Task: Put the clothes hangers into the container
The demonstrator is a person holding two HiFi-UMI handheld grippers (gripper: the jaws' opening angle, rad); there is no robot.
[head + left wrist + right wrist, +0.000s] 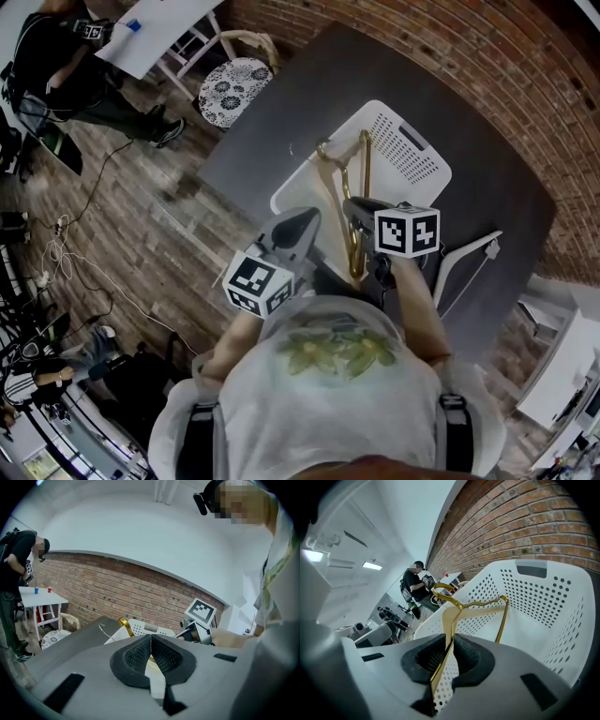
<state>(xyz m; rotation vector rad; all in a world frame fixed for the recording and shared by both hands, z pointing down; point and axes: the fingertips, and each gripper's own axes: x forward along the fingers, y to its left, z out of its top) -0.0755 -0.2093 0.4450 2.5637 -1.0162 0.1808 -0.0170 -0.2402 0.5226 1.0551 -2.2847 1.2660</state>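
As the down-tilted right claw (pixel 451 639) grips the gold hanger (pixel 505 616), the left claw (pixel 151 641) is clenched.

You're holding both forearms out ahead of your chest. Your right gripper (pixel 361 211) is pointing downward, its fingers (pixel 469 657) clamping a gold hanger (pixel 457 605). Your left gripper (pixel 302 228) is sitting just beside it, its fingers (pixel 136 656) pressing together, empty.

A workshop-like lab: brick wall (pixel 450 56), trailing floor cables (pixel 58 246), white table (pixel 155 28).
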